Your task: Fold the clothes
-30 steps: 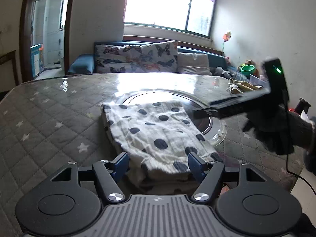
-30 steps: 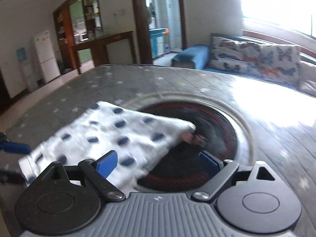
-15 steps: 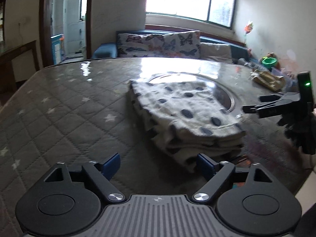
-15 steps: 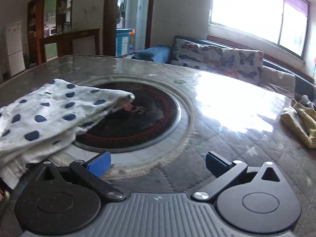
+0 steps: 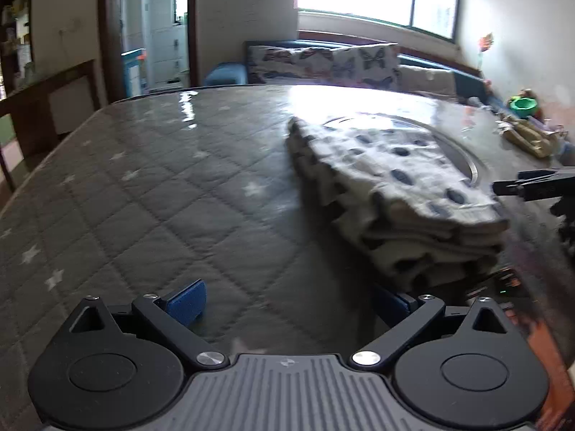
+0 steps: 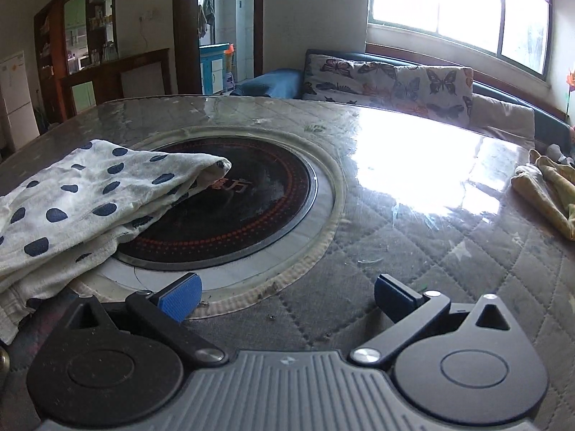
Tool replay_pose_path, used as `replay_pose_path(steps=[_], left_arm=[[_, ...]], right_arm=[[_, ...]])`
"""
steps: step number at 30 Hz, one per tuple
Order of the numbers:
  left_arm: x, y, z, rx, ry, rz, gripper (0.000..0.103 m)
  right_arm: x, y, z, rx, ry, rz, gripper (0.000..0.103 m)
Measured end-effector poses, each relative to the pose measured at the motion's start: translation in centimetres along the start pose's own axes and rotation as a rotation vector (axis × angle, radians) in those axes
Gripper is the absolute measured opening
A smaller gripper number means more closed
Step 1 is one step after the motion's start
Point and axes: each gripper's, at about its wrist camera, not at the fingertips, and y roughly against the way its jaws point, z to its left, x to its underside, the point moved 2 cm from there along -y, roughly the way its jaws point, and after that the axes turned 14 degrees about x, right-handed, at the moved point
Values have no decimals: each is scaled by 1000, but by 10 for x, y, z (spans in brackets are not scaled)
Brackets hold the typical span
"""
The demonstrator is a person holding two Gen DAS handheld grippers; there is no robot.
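Note:
A white garment with dark blue dots (image 5: pixel 391 186) lies folded in a thick stack on the quilted table cover, partly over the round cooktop. In the right wrist view it (image 6: pixel 72 201) lies at the left. My left gripper (image 5: pixel 291 303) is open and empty, low over the table, to the left of the stack. My right gripper (image 6: pixel 287 294) is open and empty, to the right of the garment, near the cooktop's rim. The right gripper's fingers (image 5: pixel 532 183) show at the right edge of the left wrist view.
A round black cooktop (image 6: pixel 230 212) is set in the grey star-quilted table (image 5: pixel 143 197). A yellowish garment (image 6: pixel 546 190) lies at the table's far right. A sofa with butterfly cushions (image 6: pixel 388 82) stands behind the table. A green bowl (image 5: pixel 523 104) sits far right.
Both grippers have let go of the dotted garment and drawn back. The left one swung left, the right one swung right. The folded stack stays in place.

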Motion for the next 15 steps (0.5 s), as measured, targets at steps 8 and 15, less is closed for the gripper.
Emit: replay_pose_path(steps=[8, 15], left_arm=[[1, -2, 0, -32, -19, -1, 103], [-3, -6, 12, -51, -10, -20, 103]], right_arm=[[1, 1, -1, 0, 0, 1, 103], [0, 0, -1, -1, 0, 2, 103]])
